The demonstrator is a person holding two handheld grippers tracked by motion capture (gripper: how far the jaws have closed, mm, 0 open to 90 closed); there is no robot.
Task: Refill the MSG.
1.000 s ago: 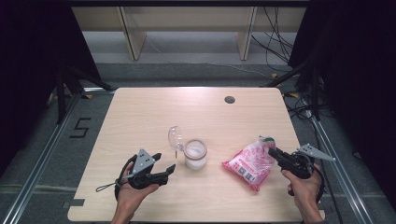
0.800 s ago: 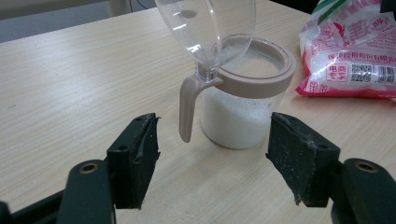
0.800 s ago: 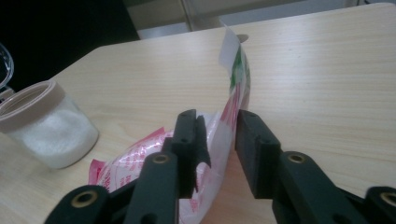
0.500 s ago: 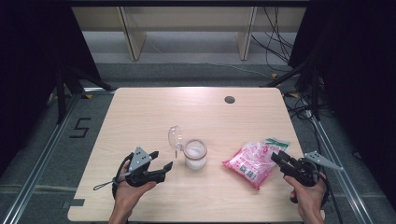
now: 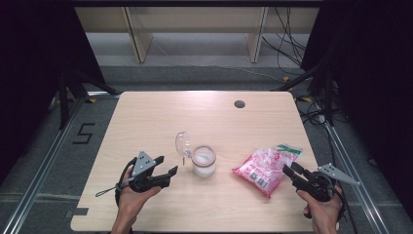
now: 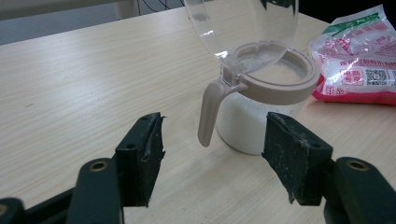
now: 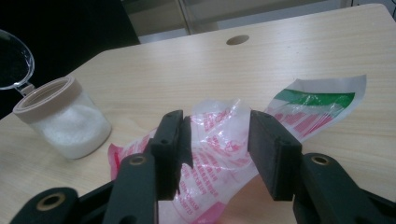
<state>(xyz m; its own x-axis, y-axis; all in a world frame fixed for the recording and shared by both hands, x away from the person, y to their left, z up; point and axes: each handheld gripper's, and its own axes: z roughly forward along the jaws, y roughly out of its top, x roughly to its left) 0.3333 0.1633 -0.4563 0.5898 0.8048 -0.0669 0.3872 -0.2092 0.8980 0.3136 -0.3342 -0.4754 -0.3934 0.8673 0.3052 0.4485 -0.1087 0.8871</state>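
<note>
A clear jar of white grains with a tan rim stands mid-table, its clear hinged lid tipped up and back. My left gripper lies just left of it, open. Its jaws have just been closing a little, with nothing between them. In the left gripper view the jar and its hanging tan latch sit just beyond the left gripper. A pink and white bag lies right of the jar. My right gripper is at its right edge; its jaws have just been opening. A crumpled fold of the bag shows between the right gripper's jaws, untouched.
The wooden table has a round cable hole at the back right. Shelving and loose cables stand beyond its far edge. Metal rails run along the floor on both sides.
The right gripper has opened, let go of the bag and drawn back to the right. The bag has settled flat, its green end spread out. The left jaws stand slightly narrower.
</note>
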